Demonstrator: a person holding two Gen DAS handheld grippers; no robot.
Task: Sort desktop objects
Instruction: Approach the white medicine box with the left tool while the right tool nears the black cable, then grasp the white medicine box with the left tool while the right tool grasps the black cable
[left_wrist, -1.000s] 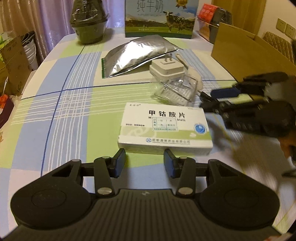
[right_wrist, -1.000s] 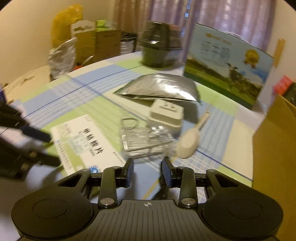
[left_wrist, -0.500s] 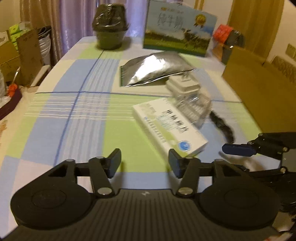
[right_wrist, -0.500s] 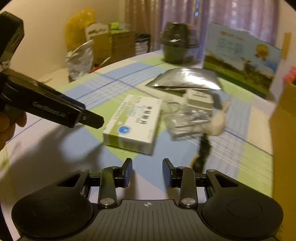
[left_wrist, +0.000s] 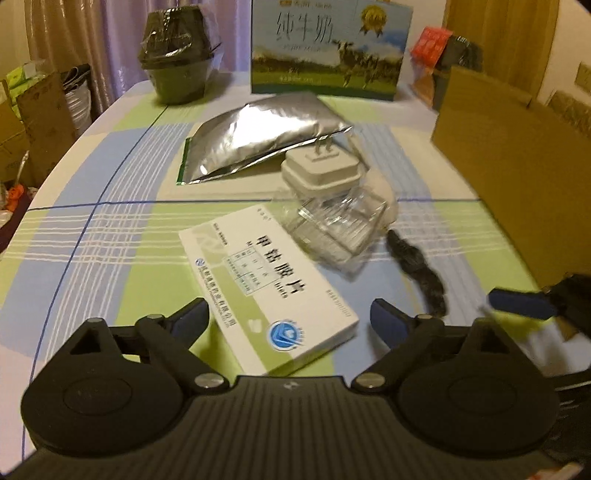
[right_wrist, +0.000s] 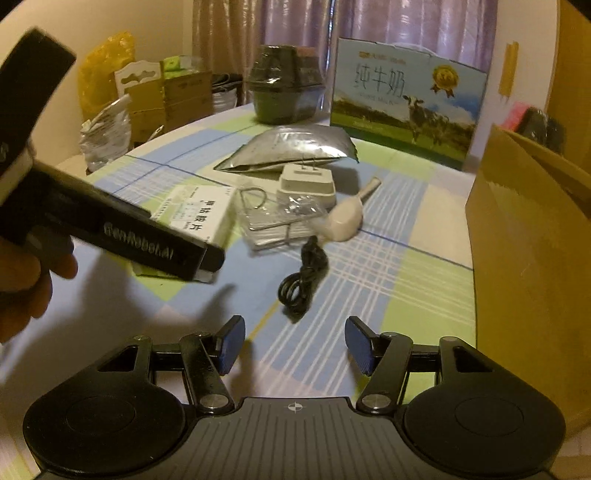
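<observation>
Both claws are spread wide and carrying nothing, which reads as a set-up for picking rather than a carry. The left claw (left_wrist: 290, 319) sits low over the checked worktop (left_wrist: 103, 236) with the white medicine box (left_wrist: 266, 286) lying right between its blue pads (left_wrist: 192, 319), near corner already inside the gap, the box skewed at an angle to the fingers, so the grip would likely catch it across the corners unless the wrist turns. The right claw (right_wrist: 293, 345) hovers over bare cloth, and the coiled black cable (right_wrist: 303, 282) lies just ahead of its opening, looking like its target. Behind the cable the rest is bunched together: clear plastic case (right_wrist: 280, 221), white plug adapter (right_wrist: 307, 182) touching it at the back, pale scoop (right_wrist: 345, 221) to the side, silver foil pouch (right_wrist: 291, 147) beyond. The brown cardboard box (right_wrist: 528, 236) stands open along the right edge, probably the bin for the sorting. Nothing is sorted yet.
</observation>
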